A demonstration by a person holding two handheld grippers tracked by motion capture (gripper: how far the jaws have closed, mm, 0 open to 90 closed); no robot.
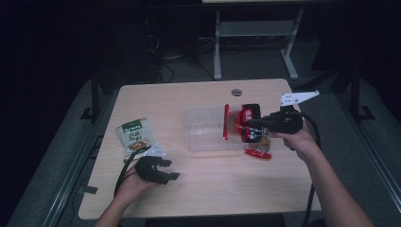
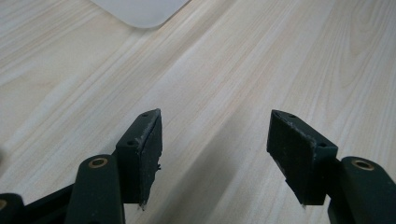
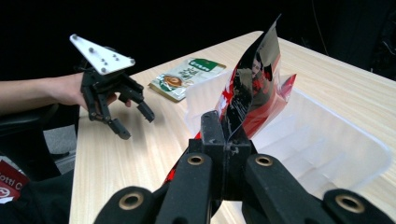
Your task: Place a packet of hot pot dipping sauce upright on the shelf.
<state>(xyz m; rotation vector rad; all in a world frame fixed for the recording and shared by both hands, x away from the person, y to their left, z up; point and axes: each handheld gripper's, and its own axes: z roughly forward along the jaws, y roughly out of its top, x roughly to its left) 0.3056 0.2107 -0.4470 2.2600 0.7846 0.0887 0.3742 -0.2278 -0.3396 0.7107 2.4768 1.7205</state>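
I count one clear plastic rectangular bin (image 1: pixel 208 130) on the pale wooden surface (image 1: pixel 198 184), and three snack packets. One red and black foil packet (image 3: pixel 254 88) is clamped in my right gripper (image 3: pixel 226 135), whose jaws are pressed tight on its lower edge, holding it upright over the bin's right end. One small red packet (image 1: pixel 258 153) lies just right of the bin's front corner. One green and white packet (image 1: pixel 135 137) lies left of the bin. My left gripper (image 2: pixel 215 158) hovers near it, jaws spread wide, holding nothing.
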